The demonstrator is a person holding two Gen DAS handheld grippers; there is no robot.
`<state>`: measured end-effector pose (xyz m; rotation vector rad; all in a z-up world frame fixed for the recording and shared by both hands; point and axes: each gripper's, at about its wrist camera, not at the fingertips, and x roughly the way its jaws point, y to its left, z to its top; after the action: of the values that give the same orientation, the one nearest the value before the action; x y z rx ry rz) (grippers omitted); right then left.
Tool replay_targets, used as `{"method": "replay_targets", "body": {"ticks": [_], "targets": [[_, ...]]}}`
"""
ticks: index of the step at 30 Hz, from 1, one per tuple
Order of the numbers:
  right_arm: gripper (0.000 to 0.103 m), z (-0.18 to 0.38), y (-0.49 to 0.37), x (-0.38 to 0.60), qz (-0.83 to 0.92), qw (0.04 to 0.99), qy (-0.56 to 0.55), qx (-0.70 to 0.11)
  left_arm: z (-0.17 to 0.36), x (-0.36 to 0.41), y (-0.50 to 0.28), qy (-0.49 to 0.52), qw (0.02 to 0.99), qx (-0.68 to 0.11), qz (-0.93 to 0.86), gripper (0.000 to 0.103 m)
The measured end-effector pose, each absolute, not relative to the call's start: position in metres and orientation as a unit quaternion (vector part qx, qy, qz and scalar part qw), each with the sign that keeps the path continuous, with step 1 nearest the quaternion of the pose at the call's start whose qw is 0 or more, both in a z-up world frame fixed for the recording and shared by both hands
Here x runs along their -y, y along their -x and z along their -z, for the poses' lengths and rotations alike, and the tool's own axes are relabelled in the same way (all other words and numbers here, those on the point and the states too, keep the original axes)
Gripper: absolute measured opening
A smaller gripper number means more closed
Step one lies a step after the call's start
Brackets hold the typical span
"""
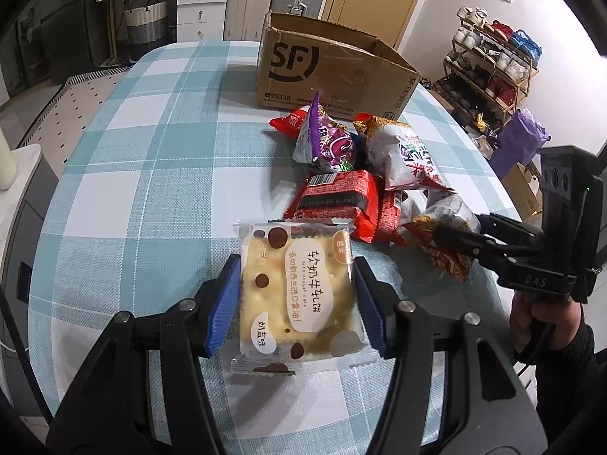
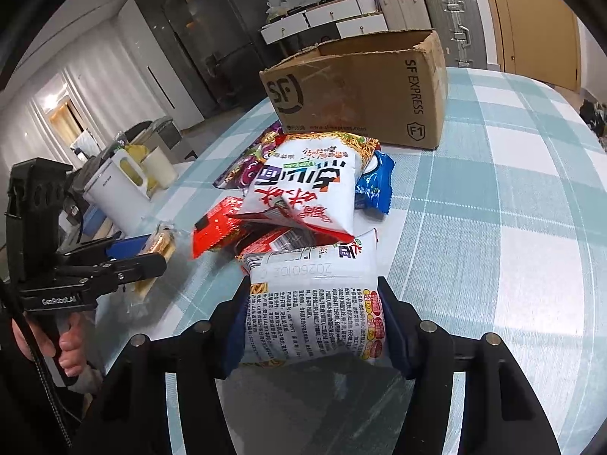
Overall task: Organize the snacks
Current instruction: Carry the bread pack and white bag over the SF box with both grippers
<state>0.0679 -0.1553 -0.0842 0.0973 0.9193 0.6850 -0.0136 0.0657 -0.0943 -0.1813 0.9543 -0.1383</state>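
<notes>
My left gripper (image 1: 297,299) clamps the flat clear-wrapped nougat cracker pack (image 1: 299,292) by its side edges, low over the checked tablecloth (image 1: 151,151). My right gripper (image 2: 311,326) squeezes a white puffy noodle-snack bag (image 2: 315,303): light, crinkly, probably slippery, so I grip mid-body.

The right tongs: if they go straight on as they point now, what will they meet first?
Probably the white noodle bag atop the pile, just beyond the held noodle packet; the cardboard box stands farther. Depth is unclear.
</notes>
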Motion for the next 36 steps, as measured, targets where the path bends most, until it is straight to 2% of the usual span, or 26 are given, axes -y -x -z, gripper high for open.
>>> {"method": "replay_targets", "body": {"ticks": [10, 21, 36], "targets": [[0.061, 0.065, -0.039, 0.161, -0.346, 0.836, -0.078, -0.420, 0.077, -0.067, 0.020, 0.093, 0.893, -0.437, 0.063, 0.055], [0.061, 0.020, -0.028, 0.160, -0.368, 0.846, -0.091, -0.374, 0.051, -0.060, 0.007, 0.101, 0.899, -0.416, 0.096, 0.055], [0.061, -0.042, -0.081, 0.147, -0.386, 0.857, -0.079, -0.332, -0.002, -0.051, -0.048, 0.076, 0.912, -0.388, 0.112, 0.055]]}}
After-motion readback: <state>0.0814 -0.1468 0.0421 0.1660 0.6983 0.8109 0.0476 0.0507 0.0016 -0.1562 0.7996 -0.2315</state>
